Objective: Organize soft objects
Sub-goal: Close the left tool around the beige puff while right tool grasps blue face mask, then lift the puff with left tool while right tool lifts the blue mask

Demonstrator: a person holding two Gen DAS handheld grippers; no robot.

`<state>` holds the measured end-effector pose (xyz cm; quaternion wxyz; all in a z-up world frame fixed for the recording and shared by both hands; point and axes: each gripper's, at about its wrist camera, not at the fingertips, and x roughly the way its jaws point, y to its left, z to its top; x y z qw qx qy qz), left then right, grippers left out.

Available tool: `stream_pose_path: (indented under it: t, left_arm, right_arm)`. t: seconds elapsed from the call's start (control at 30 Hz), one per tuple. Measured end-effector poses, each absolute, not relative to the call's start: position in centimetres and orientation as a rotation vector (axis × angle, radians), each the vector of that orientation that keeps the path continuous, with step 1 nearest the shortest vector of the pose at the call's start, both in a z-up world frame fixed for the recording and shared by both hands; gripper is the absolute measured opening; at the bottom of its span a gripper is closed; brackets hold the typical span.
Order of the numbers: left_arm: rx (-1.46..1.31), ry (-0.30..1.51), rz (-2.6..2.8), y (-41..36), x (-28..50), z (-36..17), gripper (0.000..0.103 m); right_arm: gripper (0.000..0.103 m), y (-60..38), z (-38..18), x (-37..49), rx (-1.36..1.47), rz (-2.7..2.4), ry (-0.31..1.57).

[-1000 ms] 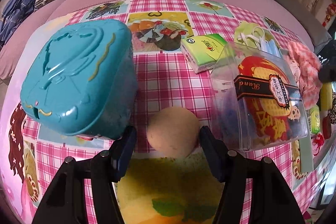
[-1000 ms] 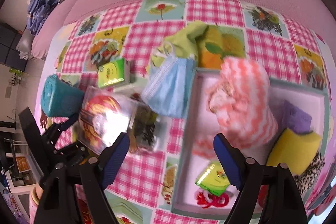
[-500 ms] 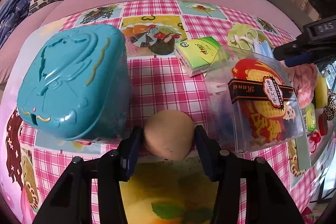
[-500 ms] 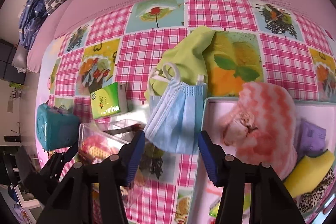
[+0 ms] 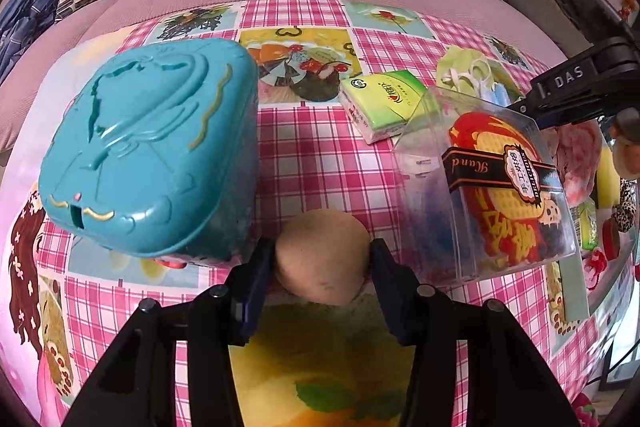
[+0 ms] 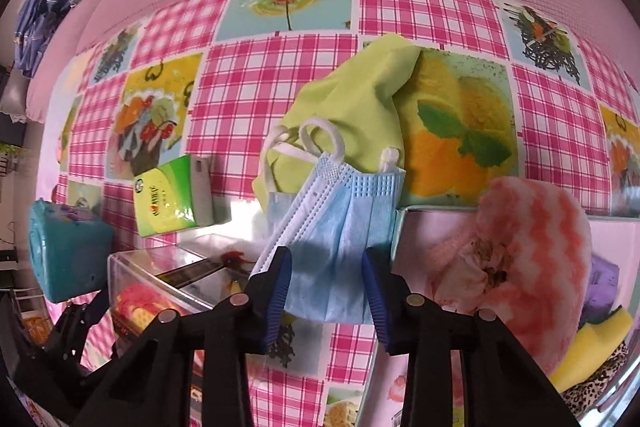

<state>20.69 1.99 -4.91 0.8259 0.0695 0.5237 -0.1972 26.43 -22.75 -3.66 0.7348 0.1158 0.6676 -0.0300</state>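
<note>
Your left gripper point(image 5: 323, 259) pinches a tan, rounded soft sponge ball point(image 5: 322, 255), both blue pads pressed against its sides, low over the pink checked tablecloth with picture squares point(image 5: 320, 163). To its left stands a teal moulded plastic case point(image 5: 148, 143); to its right a clear plastic box with red and yellow contents and a black band point(image 5: 500, 187); beyond them lies a green tissue packet point(image 5: 384, 99). Your right gripper point(image 6: 326, 267) points down over a pale blue pleated face mask with white ear loops point(image 6: 340, 227); its jaws are closing with the mask's lower part between the blue pads, which stand at the mask's edges, and you cannot tell whether they press on it yet. The mask lies partly on a lime green cloth point(image 6: 360, 99) and just beside the rim of a shallow pink tray point(image 6: 404, 227). In that tray sit a pink and white fluffy cloth point(image 6: 532, 251), a purple item point(image 6: 604, 283), a yellow sponge point(image 6: 596, 343) and a leopard-print piece point(image 6: 600, 383).
</note>
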Motion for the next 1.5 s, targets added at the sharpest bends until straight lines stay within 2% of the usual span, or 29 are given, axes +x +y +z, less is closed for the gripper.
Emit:
stream_pose_path:
  t: [0.17, 0.27, 0.37, 0.43, 0.83, 1.5]
  left_arm:
    - [0.144, 1.114, -0.416, 2.1, 20.7, -4.9, 0.051]
    - [0.141, 1.12, -0.414, 2.3, 20.7, -4.9, 0.051]
    - [0.137, 1.127, -0.409, 2.5, 20.8, -4.9, 0.051]
    - [0.133, 1.131, -0.409, 2.6, 20.7, -4.9, 0.051]
    - [0.113, 1.135, -0.402, 2.7, 19.5, -2.8, 0.05]
    - [0.1, 1.01, -0.407, 3.2, 14.6, 7.2, 0.05]
  right_arm:
    - [0.022, -22.2, -4.5, 26.6, 0.211, -0.079, 1.471]
    - [0.019, -21.8, -5.4, 26.8, 0.217, -0.085, 1.467]
    - [0.01, -21.8, -5.4, 26.7, 0.208, -0.094, 1.459]
    - [0.008, -21.8, -5.1, 26.4, 0.204, -0.092, 1.455]
    - [0.006, -22.2, -0.9, 24.6, 0.234, -0.082, 1.408]
    - [0.003, -22.3, 10.1, 17.3, 0.215, -0.055, 1.273]
